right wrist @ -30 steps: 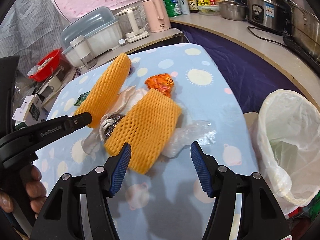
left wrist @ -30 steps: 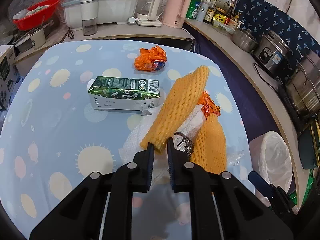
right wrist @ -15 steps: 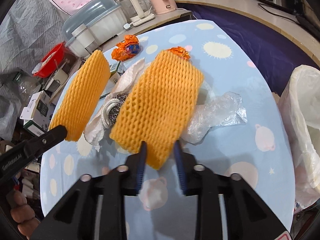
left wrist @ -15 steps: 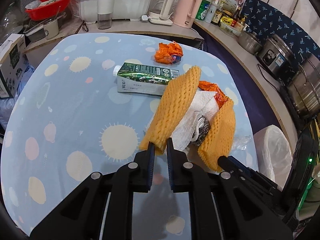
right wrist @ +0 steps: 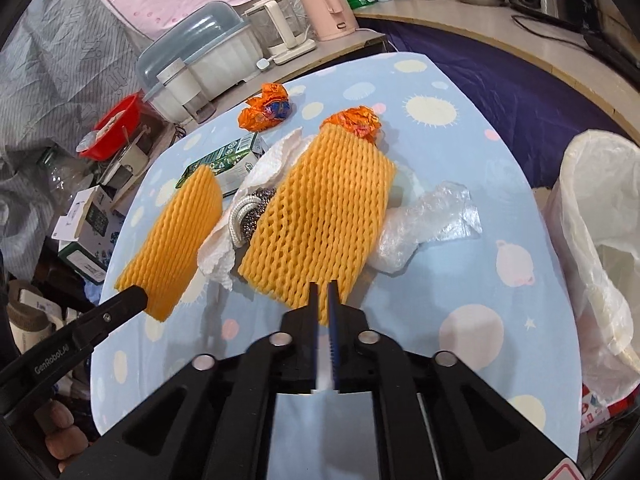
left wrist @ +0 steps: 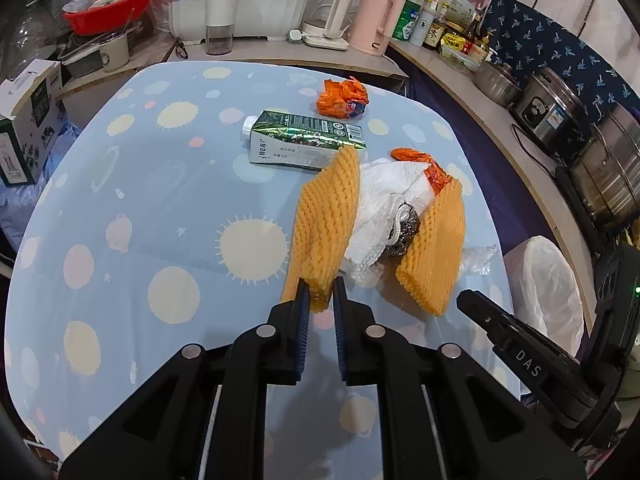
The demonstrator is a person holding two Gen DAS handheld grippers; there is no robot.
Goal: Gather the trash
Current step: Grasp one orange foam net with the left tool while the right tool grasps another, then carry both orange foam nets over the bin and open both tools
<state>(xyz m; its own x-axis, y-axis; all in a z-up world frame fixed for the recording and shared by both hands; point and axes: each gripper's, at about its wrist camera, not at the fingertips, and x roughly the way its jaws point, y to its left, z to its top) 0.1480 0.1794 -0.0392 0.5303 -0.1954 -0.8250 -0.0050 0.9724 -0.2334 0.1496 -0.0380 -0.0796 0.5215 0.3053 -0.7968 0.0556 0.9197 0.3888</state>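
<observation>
- The left foam net [left wrist: 326,220] is pinched at its near end by the left gripper [left wrist: 319,294]; its long axis runs from the jaws toward 12 o'clock, tipping slightly to 1, with the far end over the edge of the milk carton [left wrist: 304,140].
- The right foam net [right wrist: 320,216] is clamped at its near lower corner by the right gripper [right wrist: 323,300], jaws almost together on it; it stretches away toward 12 o'clock, and its far end meets a crumpled orange wrapper [right wrist: 356,120].
- Between the two nets sit a white paper towel [left wrist: 384,200] and a steel scrubber [left wrist: 404,228], the scrubber partly tucked under the right net.
- A clear plastic film [right wrist: 428,220] lies just beside the right net at 3 o'clock, flat on the table [left wrist: 120,200].
- The carton lies on its side, long axis crossing from 9 to 3 o'clock, with a second orange wrapper [left wrist: 342,98] beyond it at 12 o'clock.
- The table's right edge is near the film; past it, at 3 to 4 o'clock, stands the bin with a white bag [right wrist: 596,240], mouth open.
- Left of the pile, from 7 to 10 o'clock, the patterned tabletop is wide bare cloth.
- Beyond the far table edge a counter holds a pink kettle [left wrist: 374,20] and a dish rack [left wrist: 240,4].
</observation>
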